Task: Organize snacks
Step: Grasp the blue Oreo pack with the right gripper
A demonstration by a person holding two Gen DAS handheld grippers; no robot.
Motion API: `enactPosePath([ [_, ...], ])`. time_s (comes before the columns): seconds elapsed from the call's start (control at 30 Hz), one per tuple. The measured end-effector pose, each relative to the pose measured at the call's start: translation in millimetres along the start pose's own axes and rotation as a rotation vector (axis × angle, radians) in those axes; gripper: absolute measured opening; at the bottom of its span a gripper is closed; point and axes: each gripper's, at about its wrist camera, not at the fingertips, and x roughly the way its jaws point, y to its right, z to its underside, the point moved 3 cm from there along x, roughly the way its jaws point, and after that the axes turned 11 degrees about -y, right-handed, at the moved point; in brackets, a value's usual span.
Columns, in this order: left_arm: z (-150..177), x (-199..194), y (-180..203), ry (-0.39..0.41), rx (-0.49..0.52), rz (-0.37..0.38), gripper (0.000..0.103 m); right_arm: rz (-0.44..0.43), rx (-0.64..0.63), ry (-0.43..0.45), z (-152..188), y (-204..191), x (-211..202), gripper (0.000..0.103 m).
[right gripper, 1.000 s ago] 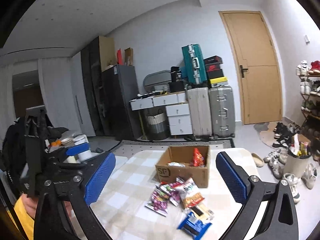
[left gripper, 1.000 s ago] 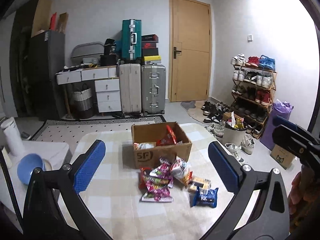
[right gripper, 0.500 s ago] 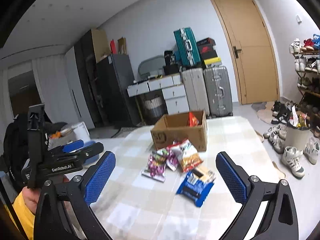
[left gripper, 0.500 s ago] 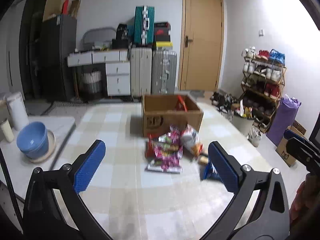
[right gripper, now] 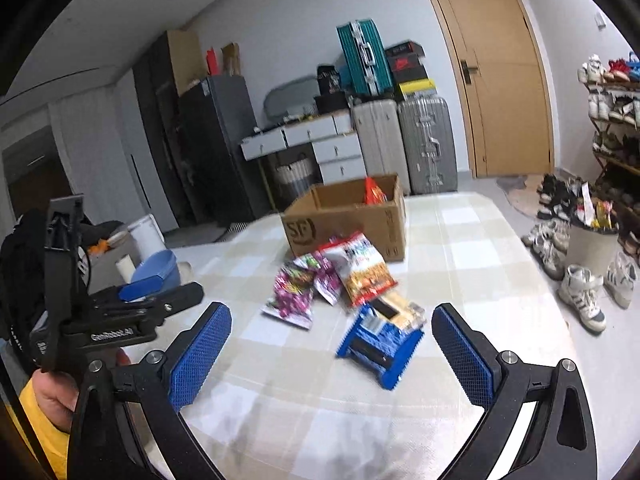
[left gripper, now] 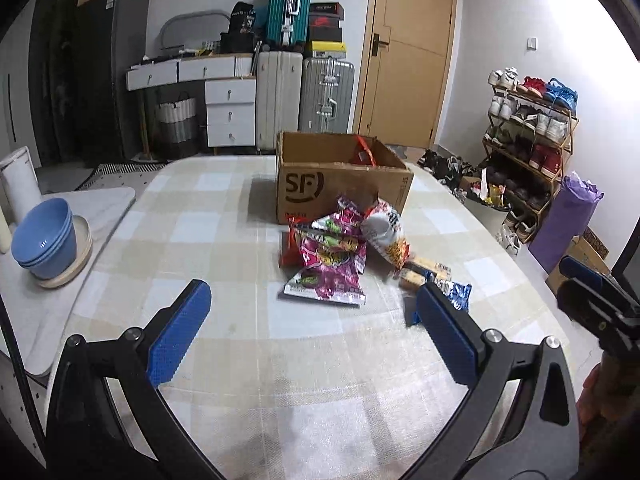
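An open cardboard box (left gripper: 340,178) marked SF stands on the checked table (left gripper: 240,320), with a red packet (left gripper: 364,152) upright inside. In front of it lies a pile of snacks: purple packets (left gripper: 330,260), a white-orange bag (left gripper: 386,232), a yellow bar (left gripper: 424,272) and a blue packet (left gripper: 456,290). The box (right gripper: 348,220), purple packets (right gripper: 296,292), white-orange bag (right gripper: 362,268) and blue packet (right gripper: 380,344) also show in the right wrist view. My left gripper (left gripper: 316,332) is open and empty, short of the pile. My right gripper (right gripper: 332,356) is open and empty, near the blue packet.
Blue bowls (left gripper: 44,236) on a plate sit on a white side table at the left. Suitcases (left gripper: 304,96), drawers (left gripper: 230,112) and a door (left gripper: 408,52) stand behind. A shoe rack (left gripper: 528,140) and shoes fill the right floor.
Both grippers have moved down and forward toward the table; the snack pile and box now look larger and closer. Both jaws stay open.
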Motion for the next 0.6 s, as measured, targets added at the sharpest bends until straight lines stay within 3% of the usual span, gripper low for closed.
enactPosePath([
  [0.37,3,64,1,-0.083,-0.011,-0.003,0.103,0.004,0.084,-0.155,4,35,70,0.102],
  [0.5,5,90,-1,-0.118,-0.026,-0.002,0.103,0.065,0.137,-0.255,4,54,107,0.101],
  [0.6,3,107,-1,-0.138,-0.035,-0.003,0.103,0.055,0.152,-0.302,5,60,126,0.085],
])
